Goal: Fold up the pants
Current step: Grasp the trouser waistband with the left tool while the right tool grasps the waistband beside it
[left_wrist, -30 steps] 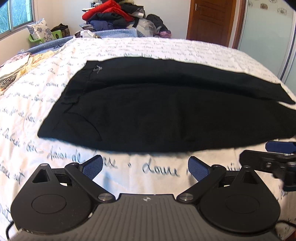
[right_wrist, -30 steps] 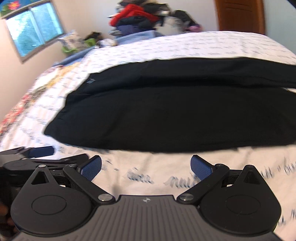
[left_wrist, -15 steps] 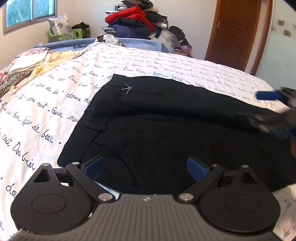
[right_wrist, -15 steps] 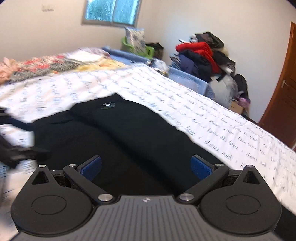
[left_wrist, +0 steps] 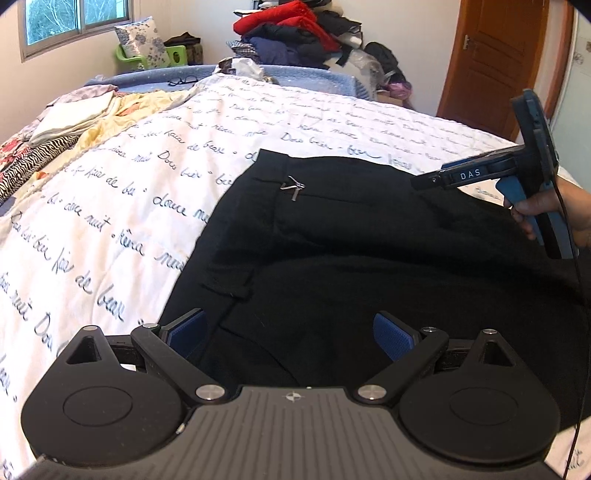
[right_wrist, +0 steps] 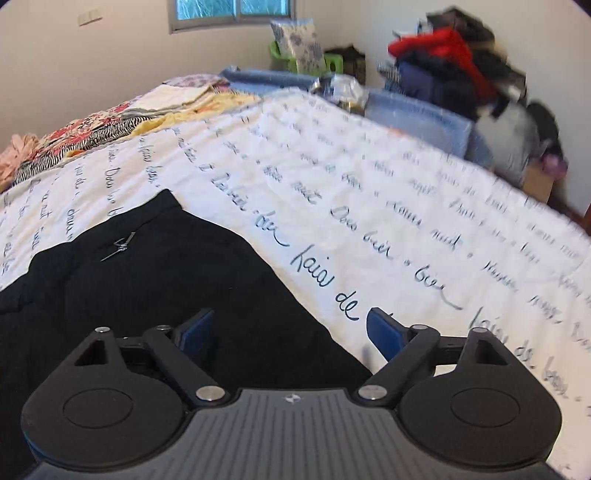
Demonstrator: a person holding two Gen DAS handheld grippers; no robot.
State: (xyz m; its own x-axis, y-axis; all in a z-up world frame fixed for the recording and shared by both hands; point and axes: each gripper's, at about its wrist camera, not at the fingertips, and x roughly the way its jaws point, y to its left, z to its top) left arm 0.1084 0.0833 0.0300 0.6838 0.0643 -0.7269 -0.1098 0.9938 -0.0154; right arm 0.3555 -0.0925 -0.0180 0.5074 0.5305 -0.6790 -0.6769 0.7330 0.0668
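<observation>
Black pants (left_wrist: 351,258) lie flat on the white quilt (left_wrist: 129,206) with script writing, waistband to the left, its metal hook (left_wrist: 293,186) showing. My left gripper (left_wrist: 290,334) hovers open over the near waist corner, with nothing gripped. In the left wrist view my right gripper (left_wrist: 436,179) reaches over the pants' far side, held by a hand (left_wrist: 550,206). In the right wrist view the right gripper (right_wrist: 291,332) is closing. The far edge of the pants (right_wrist: 147,280) runs between its fingers, and the pads do not press on it.
A heap of clothes (left_wrist: 291,33) is piled beyond the bed's far edge, beside a wooden door (left_wrist: 491,62). Folded patterned fabrics (left_wrist: 55,129) lie on the bed's left side. Glasses (left_wrist: 183,79) rest on the blue bedding (left_wrist: 306,74) at the back.
Both grippers moved from the pants' near long edge toward the waist end. The right one swung across to the far edge, rolled, and its jaws narrowed slightly.
</observation>
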